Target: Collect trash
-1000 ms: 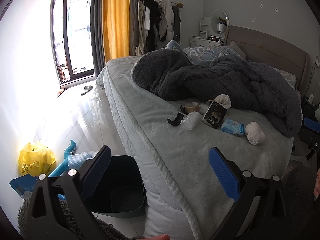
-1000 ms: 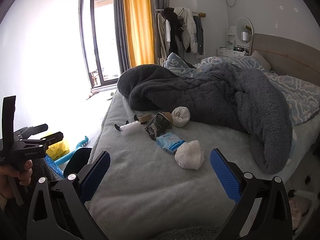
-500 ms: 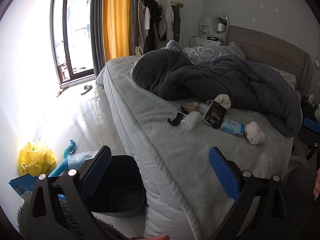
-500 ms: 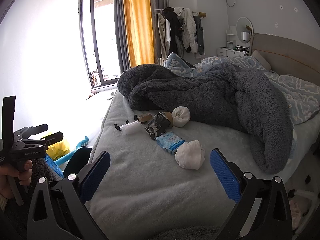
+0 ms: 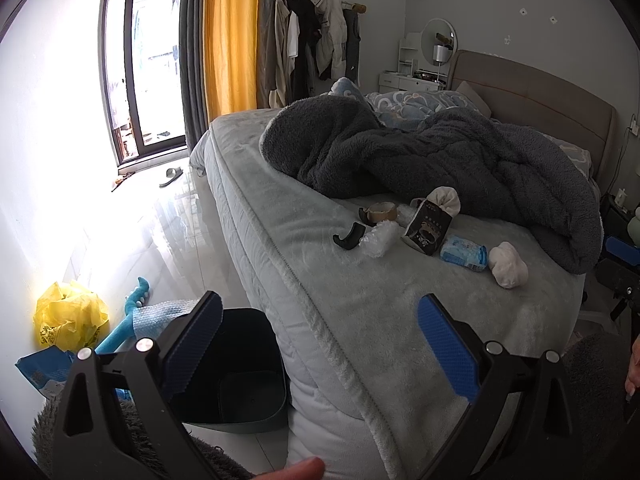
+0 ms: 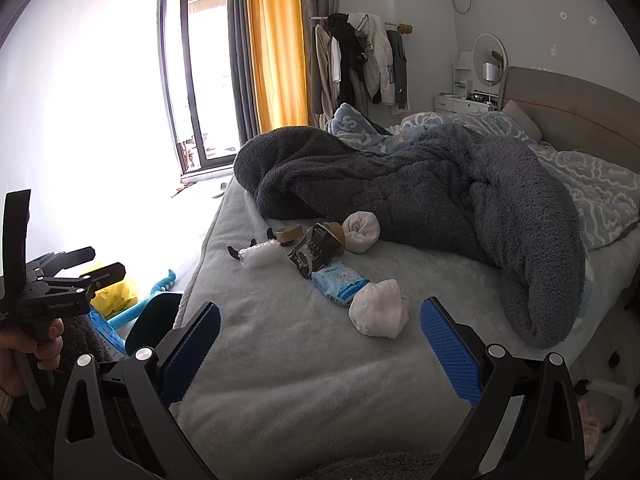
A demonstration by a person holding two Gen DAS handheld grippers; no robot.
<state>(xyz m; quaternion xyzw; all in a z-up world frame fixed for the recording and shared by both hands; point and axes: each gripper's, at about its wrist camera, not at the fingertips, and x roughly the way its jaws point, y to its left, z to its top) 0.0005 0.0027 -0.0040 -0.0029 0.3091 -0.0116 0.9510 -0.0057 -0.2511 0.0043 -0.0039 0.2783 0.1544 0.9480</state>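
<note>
Trash lies in a row on the grey bed [image 6: 280, 360]: a black hook [image 5: 349, 236], a bubble-wrap wad [image 5: 378, 240], a tape roll [image 5: 380, 211], a black packet [image 5: 428, 227], a blue tissue pack [image 5: 464, 253], and two white wads [image 6: 378, 314] [image 6: 362, 231]. A dark bin [image 5: 240, 376] stands on the floor beside the bed. My left gripper [image 5: 320, 344] is open and empty, over the bed's corner and the bin. My right gripper [image 6: 320, 350] is open and empty, short of the nearest white wad.
A dark fleece blanket [image 6: 420, 200] is heaped behind the trash. On the floor by the wall lie a yellow bag [image 5: 68, 316], a blue toy [image 5: 128, 320] and bubble wrap [image 5: 160, 314]. The left gripper's handle [image 6: 44, 300] shows in the right wrist view.
</note>
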